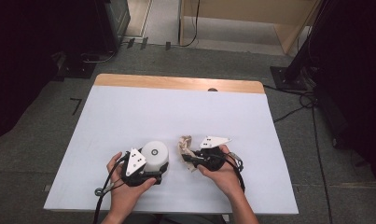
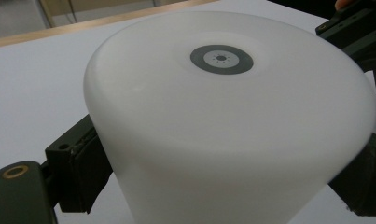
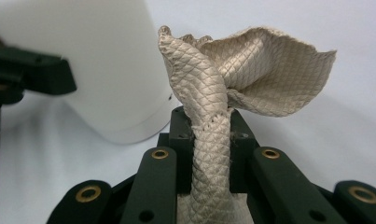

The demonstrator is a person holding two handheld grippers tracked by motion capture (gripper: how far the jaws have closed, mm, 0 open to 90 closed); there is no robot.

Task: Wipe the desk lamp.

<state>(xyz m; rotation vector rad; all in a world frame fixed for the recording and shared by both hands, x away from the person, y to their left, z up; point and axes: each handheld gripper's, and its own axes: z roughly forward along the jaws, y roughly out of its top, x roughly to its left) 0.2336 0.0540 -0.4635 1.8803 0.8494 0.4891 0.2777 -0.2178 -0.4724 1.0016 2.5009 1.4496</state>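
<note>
A: Nearest the front edge of the desk?

B: Two hands, one gripper each. Left gripper at the left, jaws spread wide on either side of a white cylinder, a pad against each flank. Gripping it, by the look of it.

A: And the cylinder itself?

B: Upright, near the front edge, a little left of the middle. Grey ring on top.

A: Further right?

B: Right gripper, jaws pinched nearly together on a beige quilted cloth. Cloth bunched, rising past the jaws, just beside the cylinder but apart from it.
</note>
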